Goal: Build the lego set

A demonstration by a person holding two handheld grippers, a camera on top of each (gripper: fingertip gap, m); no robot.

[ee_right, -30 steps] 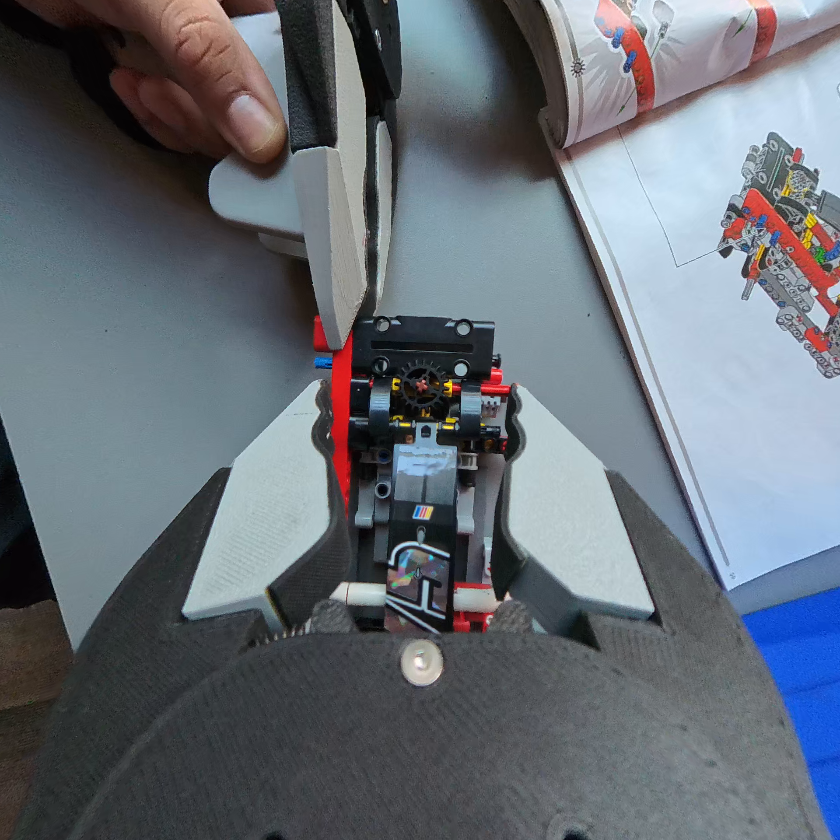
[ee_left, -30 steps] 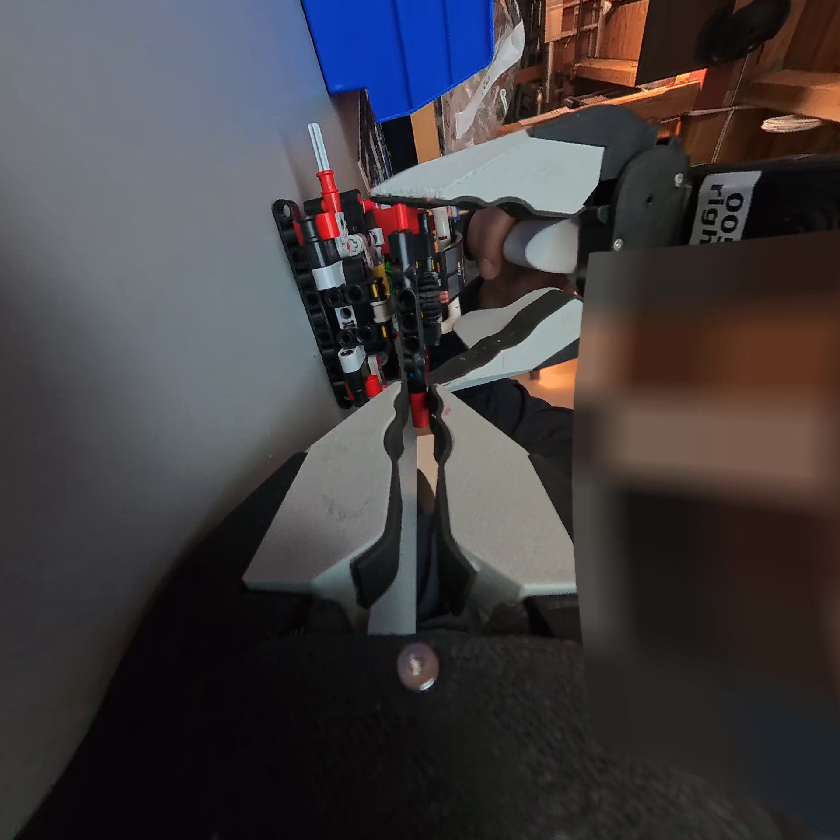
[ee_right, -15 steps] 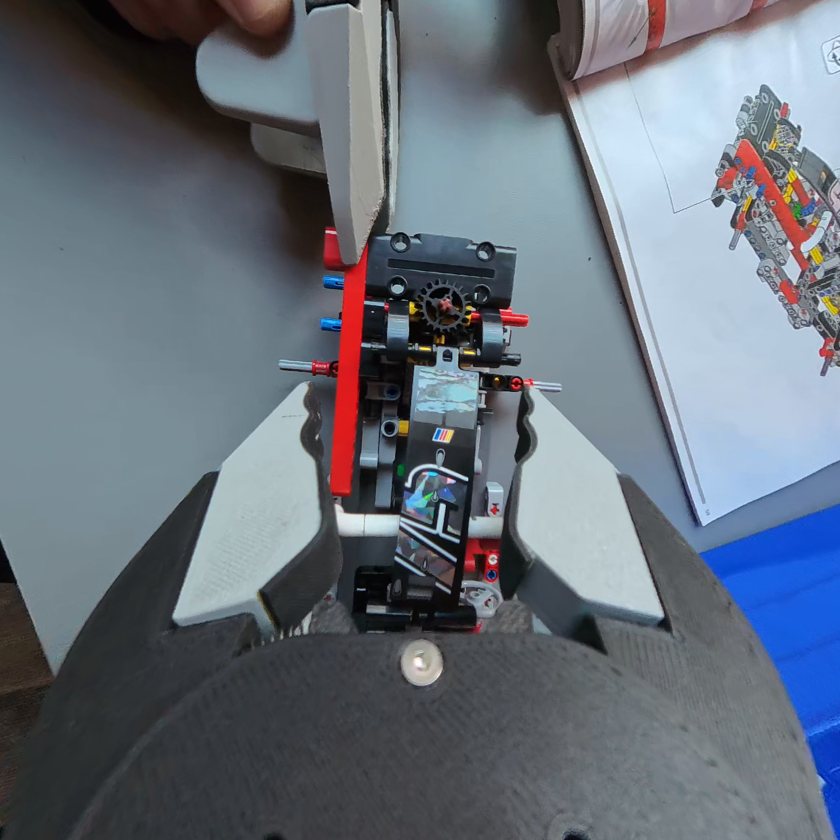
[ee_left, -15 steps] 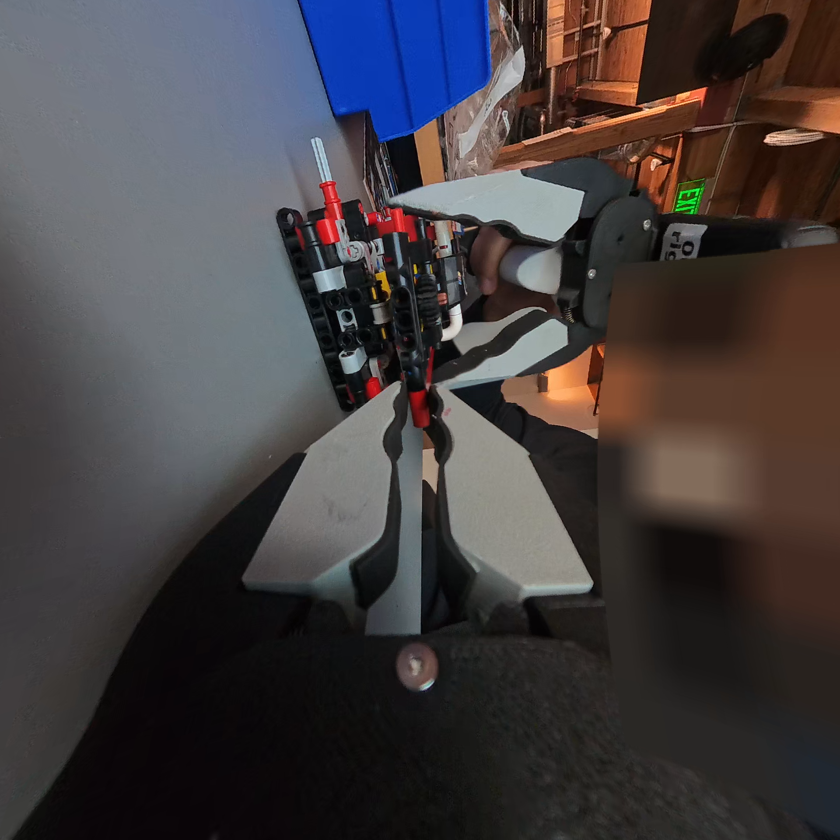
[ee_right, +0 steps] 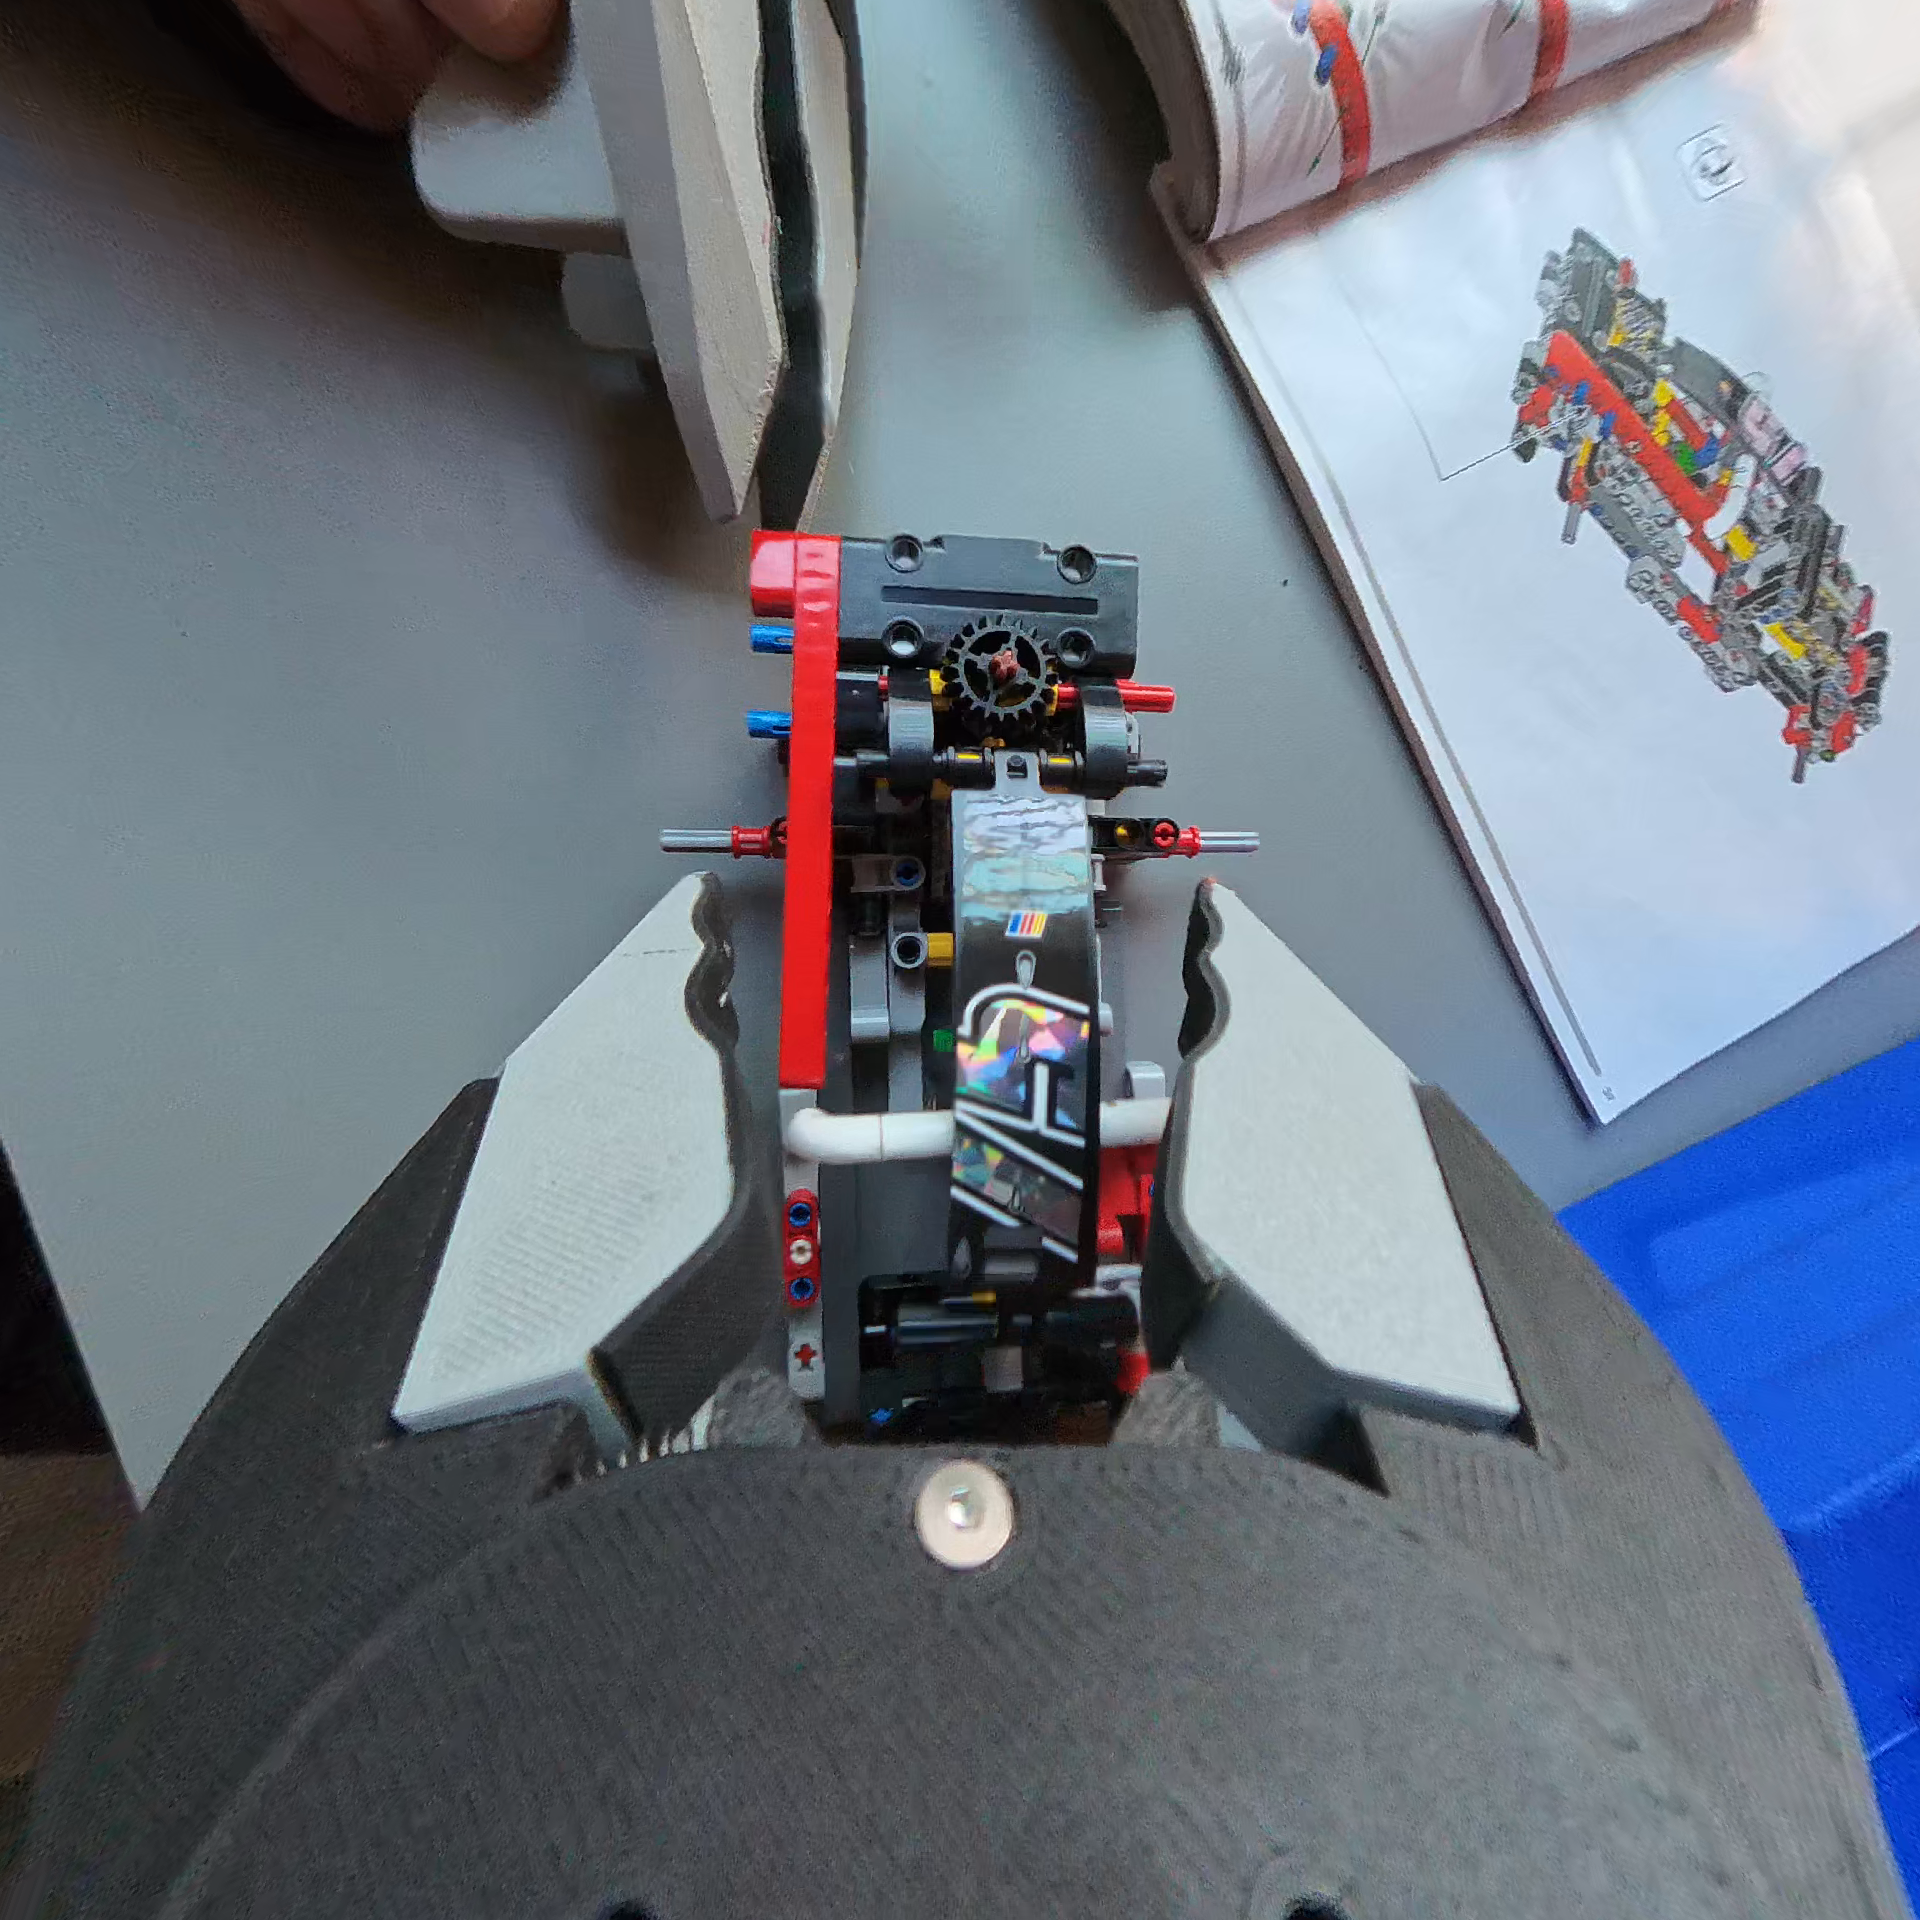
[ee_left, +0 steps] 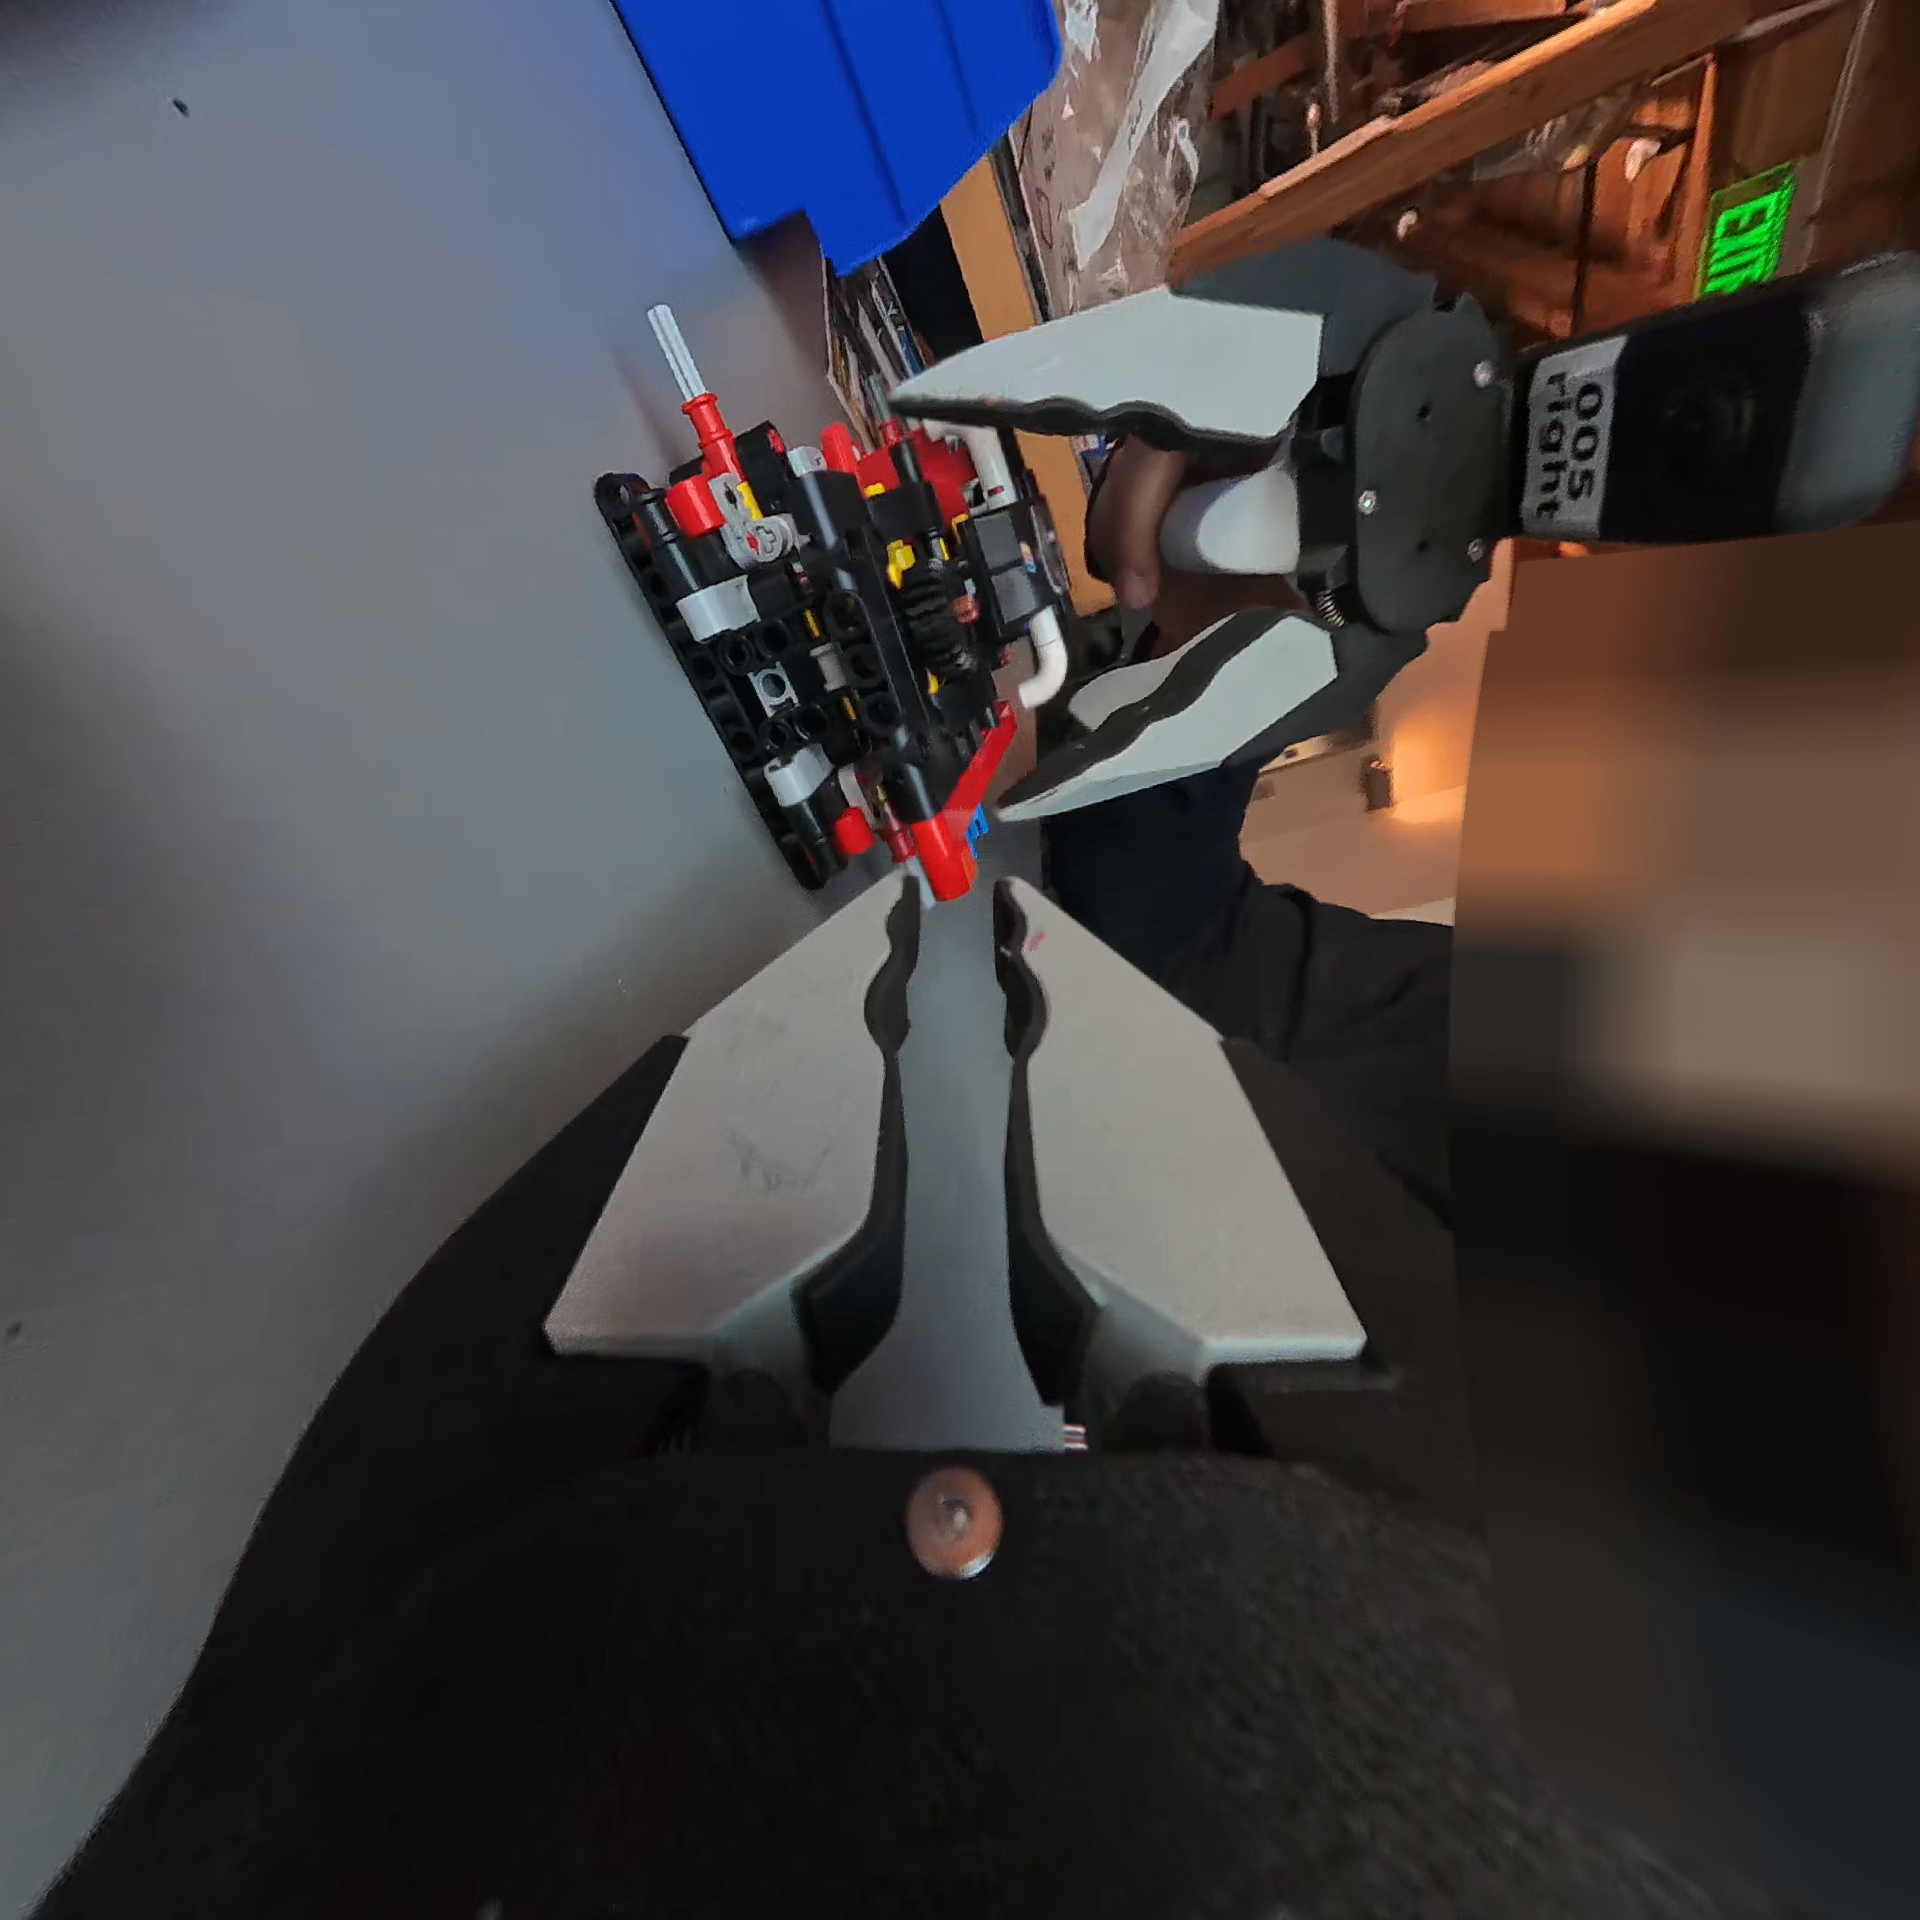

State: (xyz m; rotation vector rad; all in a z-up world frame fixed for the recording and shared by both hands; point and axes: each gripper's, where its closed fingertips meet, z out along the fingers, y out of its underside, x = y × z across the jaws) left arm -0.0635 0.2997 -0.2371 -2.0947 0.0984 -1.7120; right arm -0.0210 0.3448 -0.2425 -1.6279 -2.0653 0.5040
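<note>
A brick-built car chassis, black, grey and red, lies on the grey table. A long red beam runs along its left side. My right gripper is wide open. The chassis lies between its fingers, and a gap shows at both fingertips. My left gripper is slightly open, and its tips stand just short of the red beam's end without touching it. In the right wrist view the left gripper hangs just beyond the beam's far end. The left wrist view shows the right gripper straddling the chassis.
An open instruction booklet lies to the right of the chassis. A blue bin stands at the table's right edge and also shows in the left wrist view. A hand holds the right gripper. Wooden shelves stand beyond the table.
My left gripper was shut on the red beam's end; its fingers have parted and drawn back off it. My right gripper has slid back along the chassis, still open.
</note>
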